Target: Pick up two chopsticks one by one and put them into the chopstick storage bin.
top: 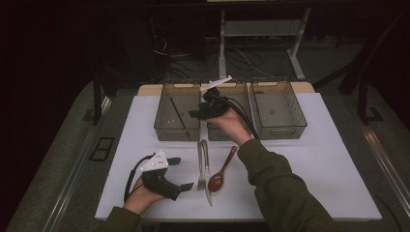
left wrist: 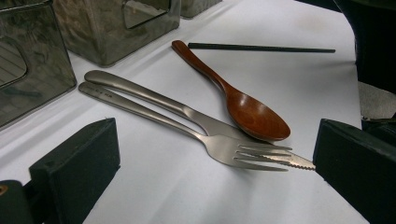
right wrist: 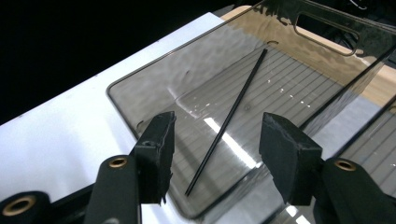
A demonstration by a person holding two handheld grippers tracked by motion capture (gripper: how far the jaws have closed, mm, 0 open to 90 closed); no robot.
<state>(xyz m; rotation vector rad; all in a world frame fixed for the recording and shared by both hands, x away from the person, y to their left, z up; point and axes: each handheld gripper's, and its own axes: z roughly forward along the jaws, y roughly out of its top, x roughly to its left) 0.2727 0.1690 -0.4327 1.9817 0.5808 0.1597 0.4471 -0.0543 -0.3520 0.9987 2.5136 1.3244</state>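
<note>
A black chopstick lies slanted on the floor of the left smoky bin. My right gripper hovers above that bin, open, with nothing touching its pads; in the high view this right gripper sits over the left and middle bins. On the white table lie a steel fork, a steel knife and a brown wooden spoon, with a second black chopstick beyond them. My left gripper rests at the front left, open, its jaws facing the cutlery.
Three smoky clear bins stand in a row at the back: left, middle and right. The person's right forearm crosses the table's front right. A dark floor with cables and table legs lies beyond the table.
</note>
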